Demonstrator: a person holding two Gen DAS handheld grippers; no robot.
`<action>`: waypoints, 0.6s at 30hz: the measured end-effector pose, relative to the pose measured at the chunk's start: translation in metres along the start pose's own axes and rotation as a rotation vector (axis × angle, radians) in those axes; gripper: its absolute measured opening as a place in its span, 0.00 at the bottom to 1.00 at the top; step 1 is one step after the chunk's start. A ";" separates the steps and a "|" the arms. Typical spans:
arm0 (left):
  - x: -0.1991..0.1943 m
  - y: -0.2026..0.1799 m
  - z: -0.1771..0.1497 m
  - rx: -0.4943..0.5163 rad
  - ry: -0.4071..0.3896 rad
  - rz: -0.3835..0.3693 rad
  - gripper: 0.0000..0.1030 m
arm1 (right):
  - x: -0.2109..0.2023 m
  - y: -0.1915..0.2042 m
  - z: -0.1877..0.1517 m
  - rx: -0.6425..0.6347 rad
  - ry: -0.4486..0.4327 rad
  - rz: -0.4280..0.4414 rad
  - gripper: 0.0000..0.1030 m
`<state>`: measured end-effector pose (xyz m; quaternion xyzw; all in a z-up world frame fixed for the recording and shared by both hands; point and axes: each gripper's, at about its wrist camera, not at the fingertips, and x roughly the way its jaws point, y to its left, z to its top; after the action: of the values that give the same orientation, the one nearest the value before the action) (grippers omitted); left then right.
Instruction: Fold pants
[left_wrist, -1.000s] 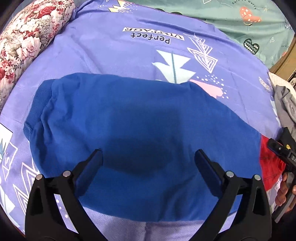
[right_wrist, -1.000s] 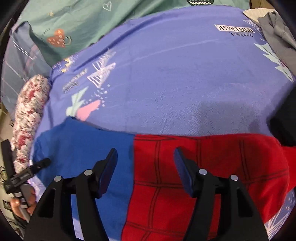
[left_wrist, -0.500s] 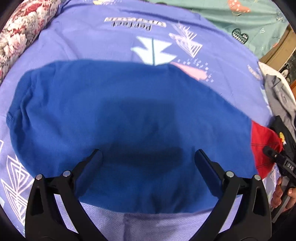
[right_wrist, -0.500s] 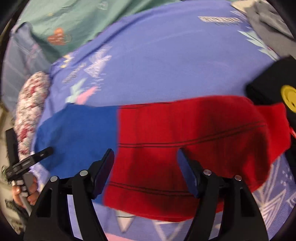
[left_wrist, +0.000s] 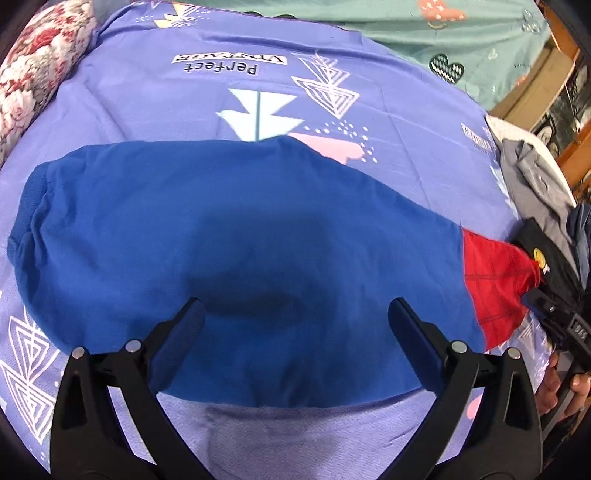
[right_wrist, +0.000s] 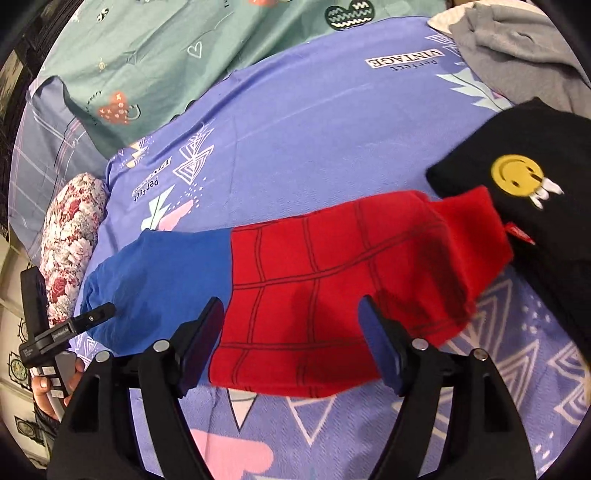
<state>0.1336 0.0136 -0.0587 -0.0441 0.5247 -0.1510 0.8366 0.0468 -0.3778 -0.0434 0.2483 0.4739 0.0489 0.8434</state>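
The pants (left_wrist: 258, 240) lie flat across the purple bedsheet (left_wrist: 184, 103), folded lengthwise. They have a blue half and a red web-patterned half (right_wrist: 332, 266). My left gripper (left_wrist: 295, 308) hovers open over the near edge of the blue part, with nothing between its fingers. My right gripper (right_wrist: 291, 308) hangs over the red part near the blue seam. Its jaws are opening and the pads do not press the cloth. Each gripper appears at the edge of the other's view: the right gripper (left_wrist: 554, 317) and the left gripper (right_wrist: 74, 325), each held in a hand.
A floral bolster (right_wrist: 70, 236) lies beyond the blue end. A black garment with a yellow smiley (right_wrist: 535, 177) touches the red end, with a grey garment (right_wrist: 517, 48) behind it. A green sheet (right_wrist: 147, 55) covers the far side.
The right gripper has drawn back and sideways, so the whole red half and the black garment now show, and its jaws stand wider. The left view has shifted slightly over the blue part.
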 end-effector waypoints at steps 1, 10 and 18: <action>0.004 0.000 -0.001 0.004 0.010 0.005 0.98 | -0.002 -0.002 -0.002 0.006 -0.001 0.000 0.74; 0.020 0.004 -0.004 0.000 0.045 0.028 0.98 | -0.028 -0.019 -0.014 0.033 -0.013 0.005 0.74; 0.005 -0.002 -0.004 0.000 0.021 -0.017 0.98 | -0.042 -0.030 -0.017 0.052 -0.030 -0.023 0.76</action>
<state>0.1315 0.0102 -0.0642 -0.0470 0.5331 -0.1587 0.8297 0.0053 -0.4105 -0.0324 0.2654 0.4650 0.0229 0.8442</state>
